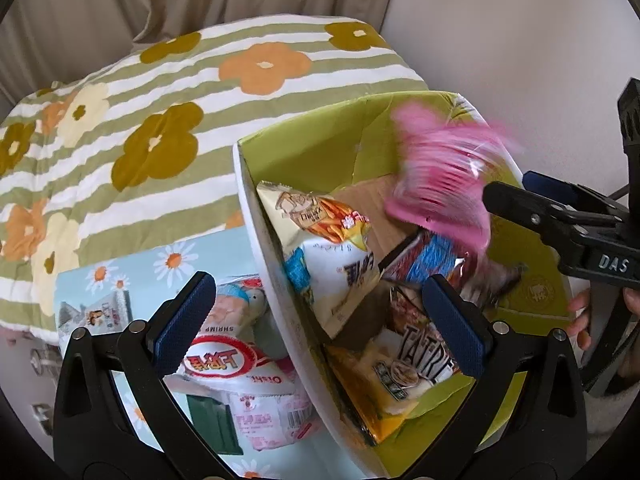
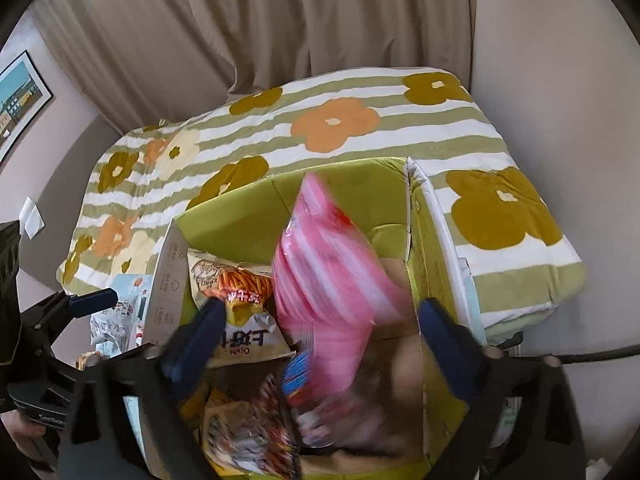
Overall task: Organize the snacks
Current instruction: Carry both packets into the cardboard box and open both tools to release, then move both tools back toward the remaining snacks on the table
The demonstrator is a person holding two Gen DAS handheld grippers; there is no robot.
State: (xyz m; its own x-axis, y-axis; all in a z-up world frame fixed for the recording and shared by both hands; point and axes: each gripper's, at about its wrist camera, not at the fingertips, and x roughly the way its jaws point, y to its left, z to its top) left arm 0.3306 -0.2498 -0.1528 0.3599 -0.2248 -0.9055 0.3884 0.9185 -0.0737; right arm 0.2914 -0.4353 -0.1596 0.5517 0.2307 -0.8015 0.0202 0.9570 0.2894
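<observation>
Right gripper (image 2: 316, 340), jaws spread and empty, should stay clear above the green box (image 2: 240, 208) while the blurred pink snack bag (image 2: 328, 280) drops among the packets inside.

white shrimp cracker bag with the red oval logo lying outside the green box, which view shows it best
The left wrist view. The white shrimp cracker bag with the red oval logo lies there beside the green cardboard box, between the open left gripper's fingers. In the right wrist view the box wall hides that spot, so the bag cannot be made out.
</observation>
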